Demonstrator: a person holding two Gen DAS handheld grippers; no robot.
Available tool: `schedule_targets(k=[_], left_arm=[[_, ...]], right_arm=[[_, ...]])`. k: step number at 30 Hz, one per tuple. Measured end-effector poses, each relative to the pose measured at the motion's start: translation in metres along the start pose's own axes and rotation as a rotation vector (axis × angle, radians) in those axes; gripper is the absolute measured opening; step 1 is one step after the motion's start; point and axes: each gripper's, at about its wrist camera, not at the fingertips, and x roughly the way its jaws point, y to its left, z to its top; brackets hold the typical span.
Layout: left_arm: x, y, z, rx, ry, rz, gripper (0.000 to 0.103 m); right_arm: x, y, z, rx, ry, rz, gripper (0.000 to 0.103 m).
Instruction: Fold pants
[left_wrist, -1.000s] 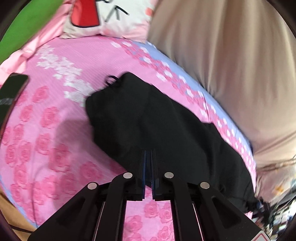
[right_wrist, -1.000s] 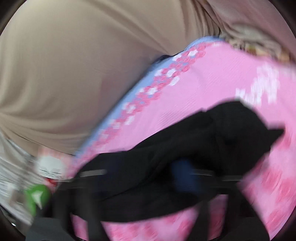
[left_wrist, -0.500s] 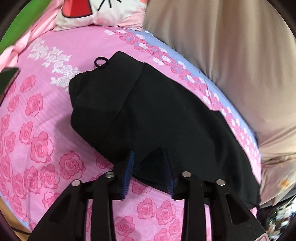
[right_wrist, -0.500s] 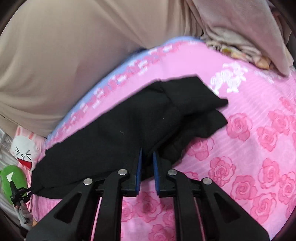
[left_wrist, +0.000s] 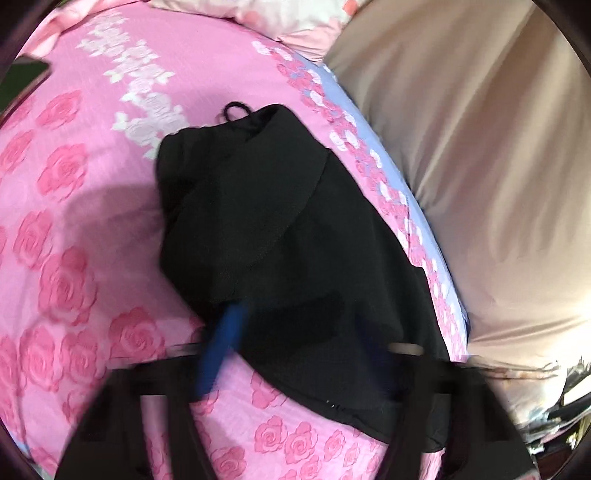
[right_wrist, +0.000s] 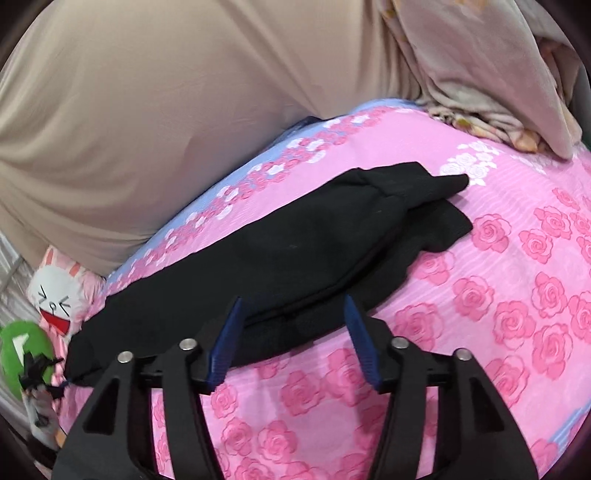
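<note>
The black pants (left_wrist: 280, 236) lie folded lengthwise on the pink rose bedsheet (left_wrist: 66, 280), with a drawstring loop (left_wrist: 236, 109) at the far waistband end. My left gripper (left_wrist: 295, 332) is open and blurred, its jaws spread wide over the pants' near edge. In the right wrist view the pants (right_wrist: 295, 251) lie as a long strip with the leg ends at the right. My right gripper (right_wrist: 293, 328) is open, its blue pads (right_wrist: 229, 339) apart at the pants' near edge, holding nothing.
A big beige cushion (left_wrist: 480, 184) borders the bed's far side and also shows in the right wrist view (right_wrist: 147, 110). A cartoon pillow (right_wrist: 55, 295) and a green toy (right_wrist: 22, 350) lie at one end. A crumpled blanket (right_wrist: 480, 92) lies at the other.
Both grippers have opened and let go of the pants. The left opened first and spread wider. The right was shut half a second ago and is open now. The pants now lie flat.
</note>
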Motion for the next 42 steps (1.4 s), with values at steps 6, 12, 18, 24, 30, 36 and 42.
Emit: schedule_targets(k=[6, 12, 18, 24, 30, 36, 42], left_arm=[[-0.013, -0.006, 0.005, 0.033, 0.008, 0.009, 0.0], [-0.012, -0.01, -0.032, 0.002, 0.077, -0.057, 0.048], [0.017, -0.035, -0.052, 0.003, 0.146, -0.129, 0.052], [0.014, -0.043, -0.034, 0.074, 0.121, -0.084, 0.003], [-0.037, -0.04, -0.02, 0.172, 0.039, 0.047, 0.004], [-0.007, -0.021, -0.034, 0.187, 0.079, 0.132, 0.01], [-0.043, -0.02, -0.029, 0.175, -0.049, 0.133, 0.051]], right_arm=[[0.003, 0.008, -0.003, -0.035, -0.003, -0.022, 0.056], [0.006, 0.009, -0.004, -0.045, 0.003, -0.025, 0.057], [0.007, 0.012, -0.006, -0.067, 0.006, -0.028, 0.058], [0.005, 0.011, -0.007, -0.053, -0.005, -0.02, 0.058], [0.004, 0.01, -0.006, -0.059, -0.005, -0.014, 0.059], [-0.001, 0.006, -0.005, -0.011, -0.005, 0.004, 0.065], [0.004, -0.017, 0.005, 0.088, 0.016, 0.008, 0.066]])
